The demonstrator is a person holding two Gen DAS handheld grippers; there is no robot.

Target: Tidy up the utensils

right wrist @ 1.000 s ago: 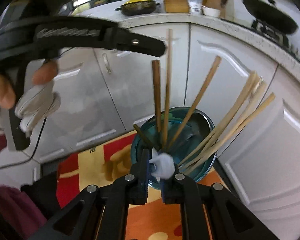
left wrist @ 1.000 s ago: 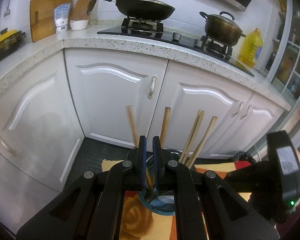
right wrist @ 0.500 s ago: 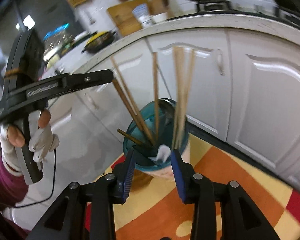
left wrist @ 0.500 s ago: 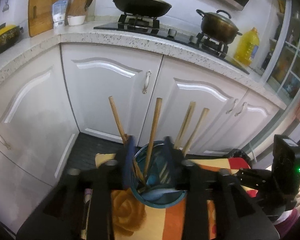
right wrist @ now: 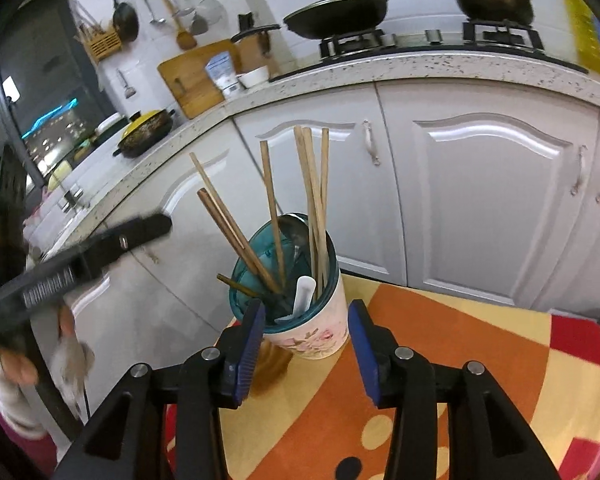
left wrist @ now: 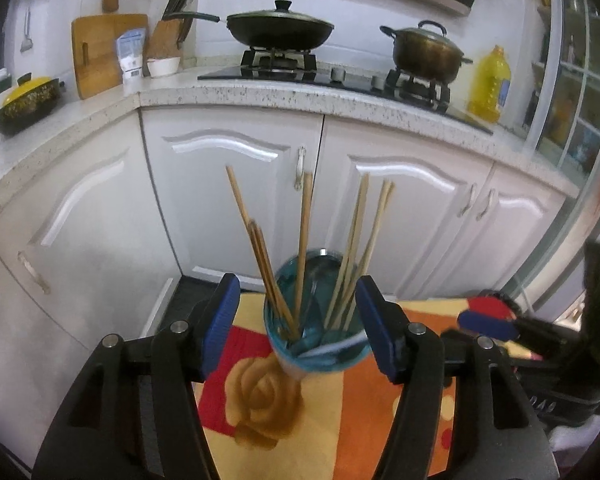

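Opening, left tool (left wrist: pixel 296 330) and right tool (right wrist: pixel 306 346), pads spread, pinching nothing. Standing upright on patterned counter (right wrist: pixel 440 360): cup (right wrist: pixel 312 328) holding chopsticks (right wrist: pixel 314 200) and spoon (right wrist: pixel 303 292), beyond both tools' tips.

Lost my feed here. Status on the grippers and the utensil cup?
Left gripper and right gripper opening, empty. Chopsticks and white spoon in utensil cup. Nothing blocking.
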